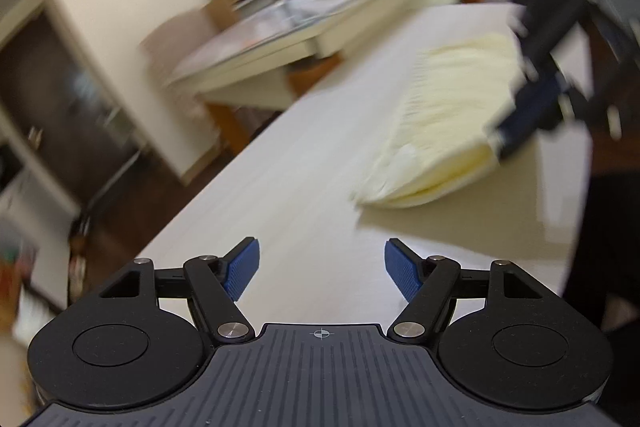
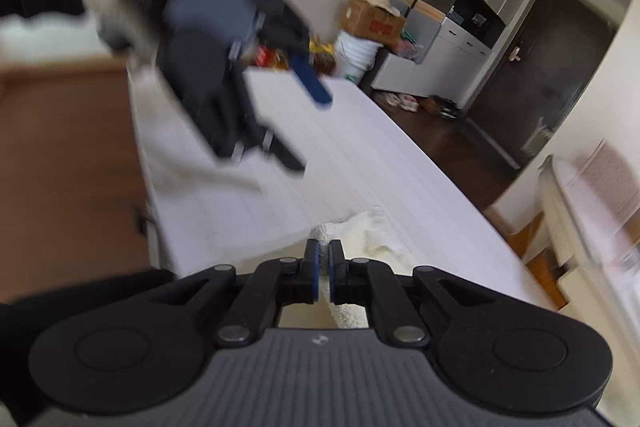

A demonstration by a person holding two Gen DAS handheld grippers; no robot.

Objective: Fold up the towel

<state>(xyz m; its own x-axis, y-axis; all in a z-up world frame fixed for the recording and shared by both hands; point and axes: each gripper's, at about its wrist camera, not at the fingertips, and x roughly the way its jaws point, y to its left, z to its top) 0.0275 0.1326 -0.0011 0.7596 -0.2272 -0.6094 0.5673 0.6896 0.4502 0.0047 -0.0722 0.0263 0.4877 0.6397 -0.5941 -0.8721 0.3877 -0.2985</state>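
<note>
So at this point we had the right gripper (image 2: 324, 259) pinched tight on an edge of the cream towel (image 1: 452, 115) — in the right wrist view the two blue pads were pressed together with a thin bit of terry squeezed between them, and the rest of the cloth trailed away in front of and under the fingers. We figure that grip was there to anchor or carry one side of the fold, since you can't flip a floppy towel without hanging onto an edge.

The towel itself sat on the pale table (image 1: 304, 163), already doubled over by the look of it — the left wrist view showed stacked layers along its near edge, though the blur made it hard to count them.

Our left gripper (image 1: 322, 273) was holding nothing, jaws spread wide over bare tabletop, well apart from the towel. From the right side it showed up as a dark blurred shape hanging above the far end of the table. Our guess: we kept it open so it was ready to grab another corner or edge for the next fold.
</note>
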